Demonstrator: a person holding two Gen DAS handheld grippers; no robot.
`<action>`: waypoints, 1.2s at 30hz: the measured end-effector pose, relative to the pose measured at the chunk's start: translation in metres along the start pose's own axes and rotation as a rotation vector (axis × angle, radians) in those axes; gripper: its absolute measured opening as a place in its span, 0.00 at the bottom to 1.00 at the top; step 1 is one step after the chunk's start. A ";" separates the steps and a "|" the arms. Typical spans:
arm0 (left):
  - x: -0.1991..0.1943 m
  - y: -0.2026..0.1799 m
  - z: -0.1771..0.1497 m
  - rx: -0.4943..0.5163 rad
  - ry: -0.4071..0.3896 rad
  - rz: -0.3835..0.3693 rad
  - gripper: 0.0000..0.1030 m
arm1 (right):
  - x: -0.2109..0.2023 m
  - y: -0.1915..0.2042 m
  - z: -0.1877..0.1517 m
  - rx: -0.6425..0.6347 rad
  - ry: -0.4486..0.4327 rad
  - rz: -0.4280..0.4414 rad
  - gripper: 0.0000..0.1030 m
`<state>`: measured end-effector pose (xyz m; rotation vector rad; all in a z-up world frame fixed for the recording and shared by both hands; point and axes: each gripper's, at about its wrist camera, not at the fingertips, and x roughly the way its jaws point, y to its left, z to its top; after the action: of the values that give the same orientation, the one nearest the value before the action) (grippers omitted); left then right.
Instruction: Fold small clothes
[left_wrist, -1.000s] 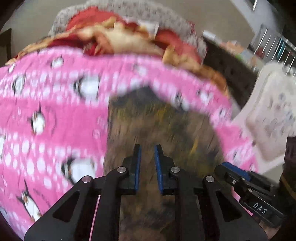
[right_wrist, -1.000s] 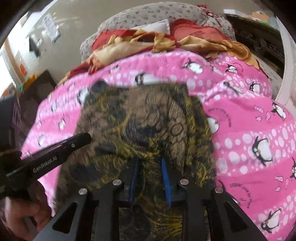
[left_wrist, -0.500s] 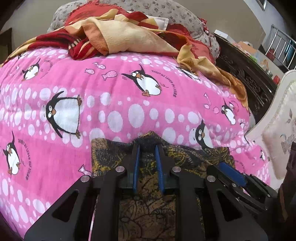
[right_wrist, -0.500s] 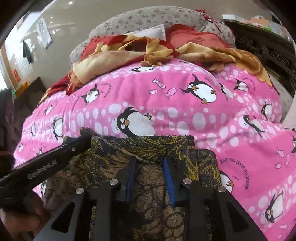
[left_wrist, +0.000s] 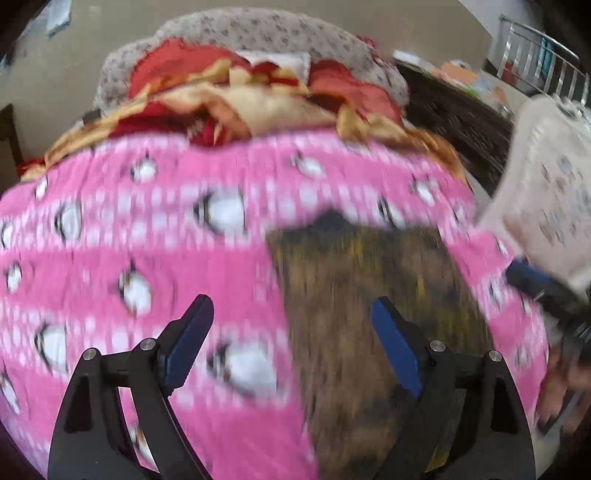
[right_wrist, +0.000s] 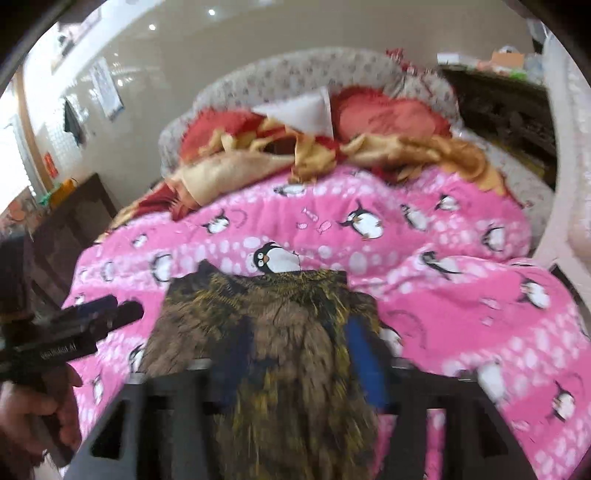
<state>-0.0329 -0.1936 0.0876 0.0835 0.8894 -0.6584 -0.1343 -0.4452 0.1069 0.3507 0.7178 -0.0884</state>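
A small dark brown garment with yellow pattern (left_wrist: 362, 314) lies flat on the pink penguin blanket (left_wrist: 147, 240); it also shows in the right wrist view (right_wrist: 280, 332). My left gripper (left_wrist: 291, 332) is open wide above the garment's left edge, holding nothing. My right gripper (right_wrist: 299, 354) is blurred, its blue pads apart over the garment's near part, holding nothing. The left gripper shows at the left of the right wrist view (right_wrist: 92, 325); the right gripper shows at the right of the left wrist view (left_wrist: 546, 291).
A red and yellow cloth heap (right_wrist: 295, 155) and a grey patterned headboard (right_wrist: 295, 74) lie beyond the blanket. A white chair (left_wrist: 546, 206) stands at the right. Dark furniture (right_wrist: 509, 110) stands at the back right.
Both grippers have let go of the garment's edge, opened and pulled back upward. The garment now lies flat on the blanket.
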 end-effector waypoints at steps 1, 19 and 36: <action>0.001 0.001 -0.010 -0.008 0.018 -0.023 0.85 | -0.010 -0.002 -0.008 -0.013 -0.007 0.023 0.81; 0.042 -0.007 -0.033 -0.223 0.182 -0.466 0.93 | -0.016 -0.067 -0.092 0.152 0.033 0.096 0.81; 0.047 -0.002 -0.028 -0.321 0.146 -0.538 0.94 | 0.058 -0.084 -0.072 0.325 0.139 0.571 0.89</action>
<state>-0.0323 -0.2095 0.0354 -0.4136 1.1617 -1.0071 -0.1525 -0.4965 -0.0053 0.8669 0.7170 0.3679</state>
